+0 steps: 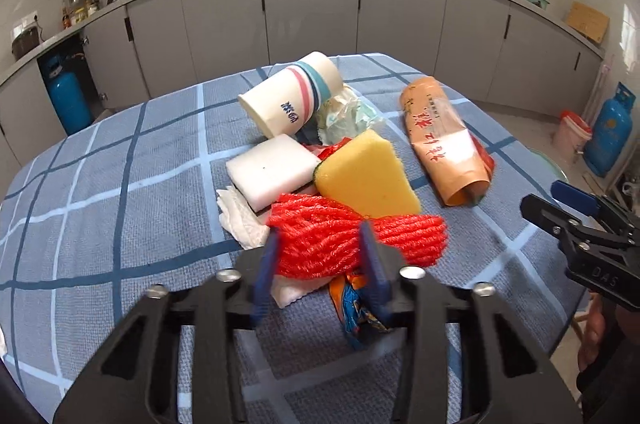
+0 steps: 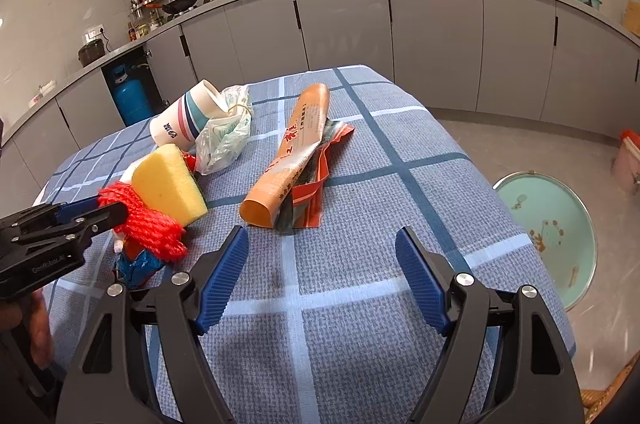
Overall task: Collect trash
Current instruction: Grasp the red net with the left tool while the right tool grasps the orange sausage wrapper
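Note:
A pile of trash lies on the blue checked tablecloth [image 1: 120, 184]. My left gripper [image 1: 320, 244] is shut on a red mesh net [image 1: 340, 240], at the near side of the pile. Behind the net are a yellow sponge [image 1: 368, 172], a white foam block [image 1: 272, 164], a tipped striped paper cup [image 1: 292, 96], a crumpled plastic bag [image 1: 348, 116] and white tissue [image 1: 240, 220]. Under the net lies a blue-orange snack wrapper [image 1: 356, 304]. My right gripper [image 2: 321, 232] stands open over bare cloth, just short of a rolled orange wrapper [image 2: 292, 152].
The table's right edge drops to the floor, where a round green basin [image 2: 548, 232] sits. A blue gas cylinder [image 1: 610, 132] and a pink bin [image 1: 570, 132] stand farther right. Grey kitchen cabinets [image 2: 432, 36] run behind the table.

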`<state>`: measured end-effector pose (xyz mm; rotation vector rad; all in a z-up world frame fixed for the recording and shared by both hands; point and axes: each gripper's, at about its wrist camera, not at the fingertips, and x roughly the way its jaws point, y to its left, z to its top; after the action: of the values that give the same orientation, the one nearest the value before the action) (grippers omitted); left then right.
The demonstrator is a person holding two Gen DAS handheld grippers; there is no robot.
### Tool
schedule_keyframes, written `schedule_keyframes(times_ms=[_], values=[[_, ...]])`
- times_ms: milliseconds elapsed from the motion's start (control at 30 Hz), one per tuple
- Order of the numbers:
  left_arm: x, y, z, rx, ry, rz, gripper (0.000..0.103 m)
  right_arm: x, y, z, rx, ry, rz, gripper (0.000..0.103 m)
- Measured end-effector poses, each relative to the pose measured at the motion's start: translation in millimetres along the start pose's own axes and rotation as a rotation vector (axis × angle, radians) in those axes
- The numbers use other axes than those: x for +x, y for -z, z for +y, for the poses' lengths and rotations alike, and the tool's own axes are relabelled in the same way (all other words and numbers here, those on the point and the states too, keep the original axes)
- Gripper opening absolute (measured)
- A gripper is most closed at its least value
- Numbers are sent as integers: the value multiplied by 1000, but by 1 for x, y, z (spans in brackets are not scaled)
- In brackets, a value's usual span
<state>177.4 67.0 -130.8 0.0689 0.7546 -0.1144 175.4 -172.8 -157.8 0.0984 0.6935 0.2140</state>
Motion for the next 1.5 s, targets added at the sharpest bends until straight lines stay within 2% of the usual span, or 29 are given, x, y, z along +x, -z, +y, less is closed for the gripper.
schedule_keyframes(times_ms=[33,267,367,433,533,767,900,1000,1100,1133,1233,1300,1500], values=[[-3,0,0,2,10,0,13,0,0,0,-1,-1,-1,75],[-31,-9,7,-17,49,-47,10,5,-10,0,-2,-3,-2,75],[-52,-19,13,-16,2,-120,10,12,-21,2,-5,8,-4,75],[-61,-26,18,-14,-64,-177,10,17,-28,5,-6,16,-6,75],[-59,-33,27,-17,-141,-210,10,30,-37,14,-26,26,1,75],[-44,-45,49,-84,-179,-218,10,64,-47,25,-36,36,64,75],[-43,-49,51,-75,-194,-239,10,72,-45,25,-30,21,102,72],[-40,-52,47,-60,-196,-244,10,78,-43,26,-29,4,130,67],[-36,-55,45,-53,-190,-239,10,78,-41,26,-24,-18,135,54],[-36,-55,44,-51,-188,-240,10,77,-42,26,-25,-30,130,45],[-39,-58,40,-44,-184,-250,10,72,-42,29,-40,-37,118,37],[-41,-61,37,-42,-182,-260,10,68,-42,28,-43,-40,106,21],[-47,-69,27,-26,-172,-280,10,56,-42,29,-57,-59,72,14]])
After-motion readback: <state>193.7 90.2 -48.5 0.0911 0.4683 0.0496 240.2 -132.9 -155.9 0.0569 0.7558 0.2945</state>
